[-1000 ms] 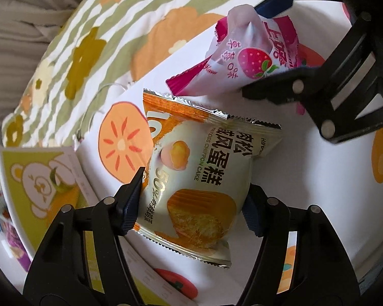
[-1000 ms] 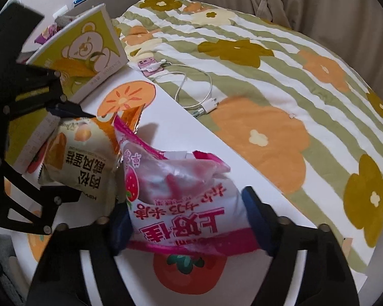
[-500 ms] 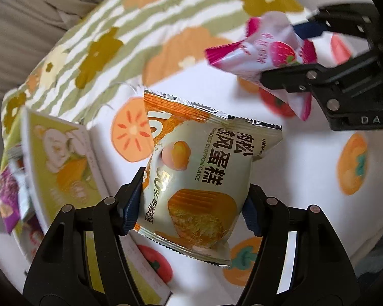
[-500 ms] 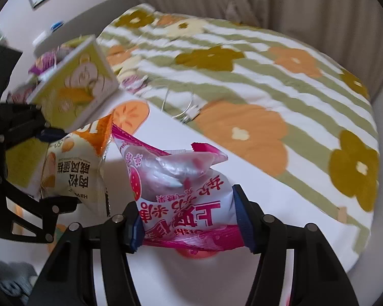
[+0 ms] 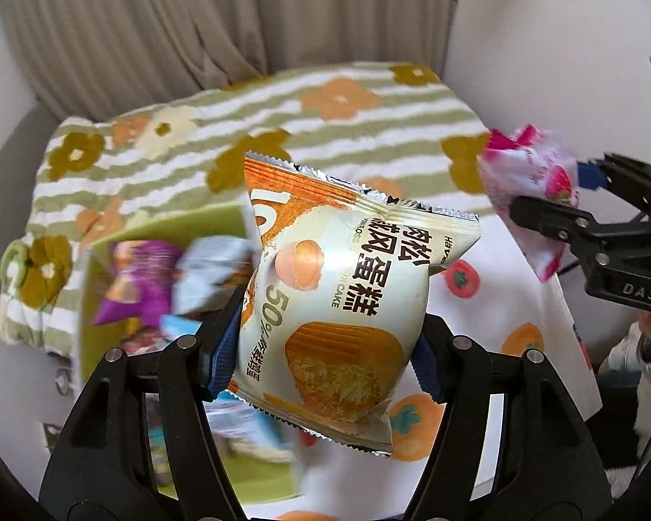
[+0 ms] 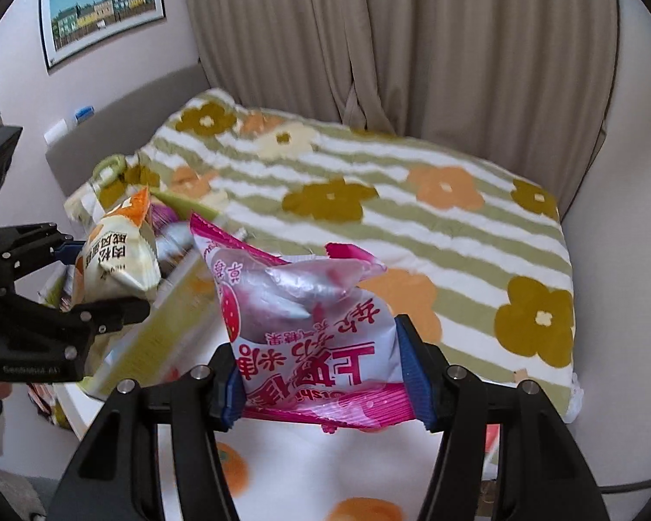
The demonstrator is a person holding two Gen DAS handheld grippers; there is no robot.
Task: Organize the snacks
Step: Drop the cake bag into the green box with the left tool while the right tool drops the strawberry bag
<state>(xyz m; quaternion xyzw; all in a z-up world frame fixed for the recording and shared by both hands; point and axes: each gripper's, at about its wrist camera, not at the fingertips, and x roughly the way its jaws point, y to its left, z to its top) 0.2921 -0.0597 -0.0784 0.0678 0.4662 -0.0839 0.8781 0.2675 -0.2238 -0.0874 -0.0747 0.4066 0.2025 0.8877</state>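
ITEM: snack sort, status mid-task (judged).

Done: several wrapped snacks, purple and pale blue among them, are seen already inside the green box [image 5: 108, 234]. Blurred, so no count can be given.

Left: two pkts are held in the air, neither yet deposited. Other loose snacks on the fruit-print tablecloth [image 5: 512, 304] can't be told from these views.

L gripper [image 5: 325, 343]: jaws partly spread, blue pads pressed on both sides of the chiffon cake pkt [image 5: 338, 286]. The pkt is pinched at its lower half, top seal free, and is carried clear of the cloth, near or over the box's open top.

R gripper [image 6: 325, 382]: jaws set narrow, pads clamped on the pink strawberry pkt [image 6: 308, 325] at its lower part; film is puckered betw. the pads. The pkt is held above the cloth, beside the box.

Bkgd: floral striped bedspread [image 6: 369, 199] and curtain [image 6: 390, 34].
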